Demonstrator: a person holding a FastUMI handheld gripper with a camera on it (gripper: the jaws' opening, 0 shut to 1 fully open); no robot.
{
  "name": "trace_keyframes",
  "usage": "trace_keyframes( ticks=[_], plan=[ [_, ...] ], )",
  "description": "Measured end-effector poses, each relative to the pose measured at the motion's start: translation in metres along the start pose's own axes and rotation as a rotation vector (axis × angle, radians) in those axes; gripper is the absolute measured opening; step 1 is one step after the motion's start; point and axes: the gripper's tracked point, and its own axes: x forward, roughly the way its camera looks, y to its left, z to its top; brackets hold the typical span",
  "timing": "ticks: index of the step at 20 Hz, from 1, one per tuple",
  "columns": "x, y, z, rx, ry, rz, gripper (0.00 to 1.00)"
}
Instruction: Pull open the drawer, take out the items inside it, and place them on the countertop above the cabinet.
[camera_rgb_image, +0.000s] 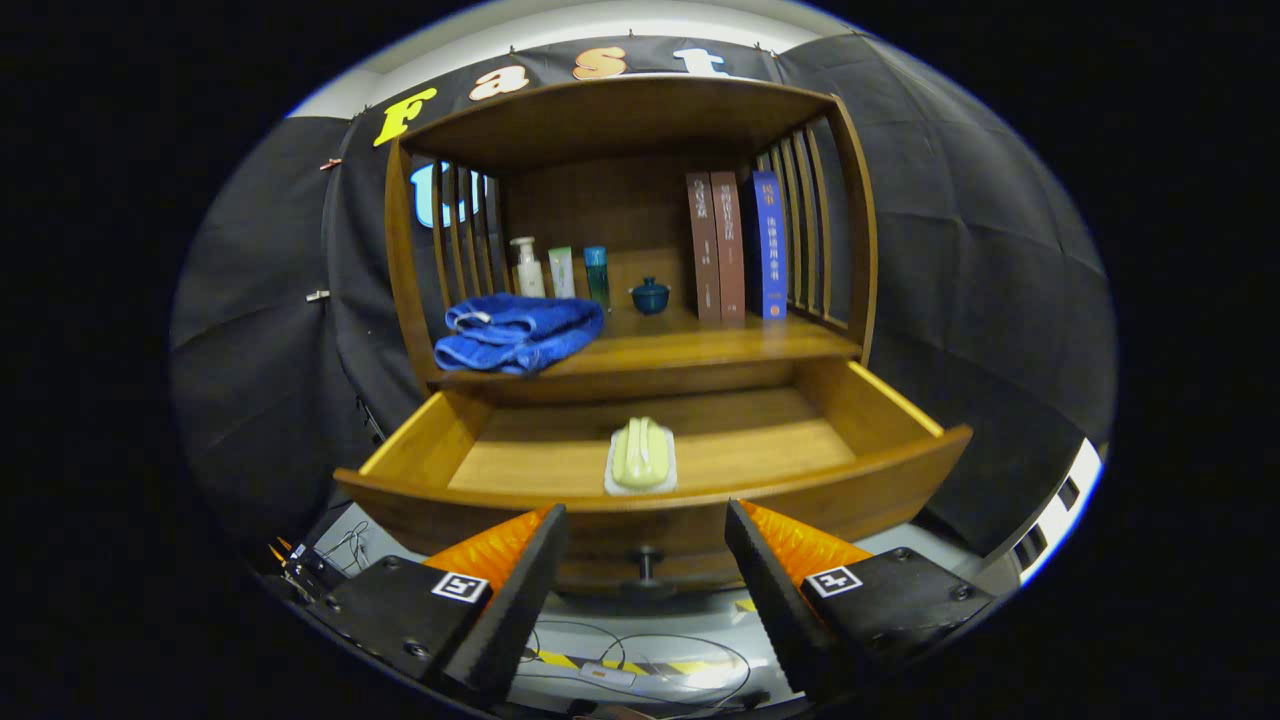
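Observation:
The wooden drawer (900, 420) stands pulled out of the cabinet, its curved front just beyond my fingertips. Inside it, near the front wall, lies a pale green soap-like block on a white dish (640, 455). A folded blue towel (518, 333) rests on the countertop (700, 345) above the drawer, at its left end. My gripper (645, 520) is open, its two fingers wide apart in front of the drawer, with the small drawer knob (646, 562) between them. Nothing is held.
At the back of the countertop stand several small bottles (560, 270), a dark blue lidded pot (650, 296) and three upright books (735, 245). Slatted side walls and a wooden top enclose the shelf. Cables and striped tape lie on the floor below.

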Motion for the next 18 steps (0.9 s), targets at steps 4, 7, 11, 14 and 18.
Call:
trace_keyframes(
  ticks=[4,7,11,14,18],
  plan=[
    [0.048,0.006,0.047,0.016,0.032,0.014,1.00],
    [0.099,0.006,0.041,0.004,0.161,0.000,0.99],
    [0.158,0.007,0.016,0.001,0.343,-0.006,0.99],
    [0.184,0.001,-0.011,-0.042,0.491,-0.029,0.99],
    [0.199,-0.005,-0.036,-0.042,0.605,-0.051,0.75]
  ],
)
